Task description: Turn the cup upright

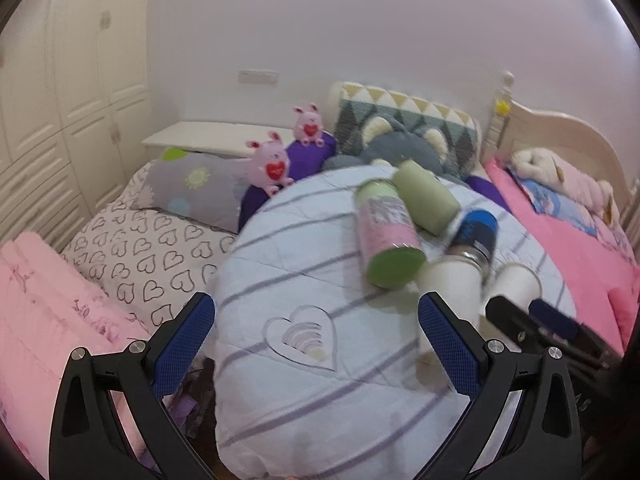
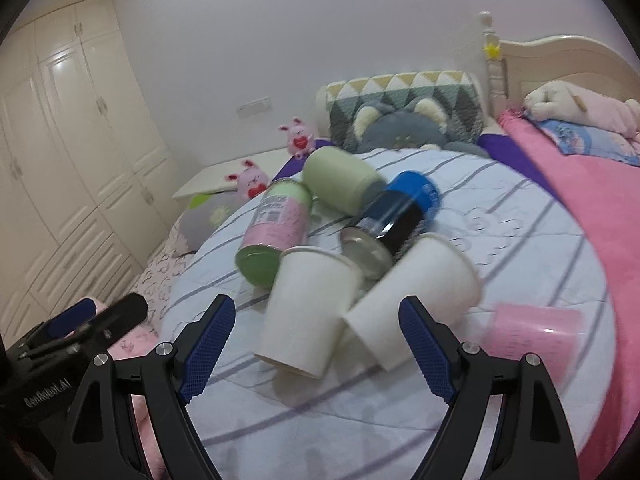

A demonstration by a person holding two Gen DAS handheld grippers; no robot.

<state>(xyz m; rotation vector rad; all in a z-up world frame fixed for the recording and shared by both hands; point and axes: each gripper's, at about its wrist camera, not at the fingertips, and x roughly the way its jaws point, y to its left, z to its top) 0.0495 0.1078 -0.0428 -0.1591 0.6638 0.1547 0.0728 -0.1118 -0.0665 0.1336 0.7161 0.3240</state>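
Two white paper cups lie on their sides on a striped round cushion point(image 2: 500, 208): a left cup point(image 2: 308, 312) and a right cup point(image 2: 416, 300). A clear pink cup point(image 2: 532, 336) lies tipped at the right. My right gripper point(image 2: 318, 344) is open, just in front of the white cups, empty. In the left wrist view the white cups point(image 1: 452, 280) show partly behind my open, empty left gripper point(image 1: 316, 332); the right gripper's body point(image 1: 532, 320) is at the right.
A pink-and-green can point(image 2: 276, 228), a green tumbler point(image 2: 340, 184) and a blue-and-black bottle point(image 2: 400, 216) lie behind the cups. Plush toys point(image 1: 272, 164), pillows point(image 1: 196, 184) and a headboard point(image 2: 560, 64) are beyond. A wardrobe point(image 2: 60, 140) stands at the left.
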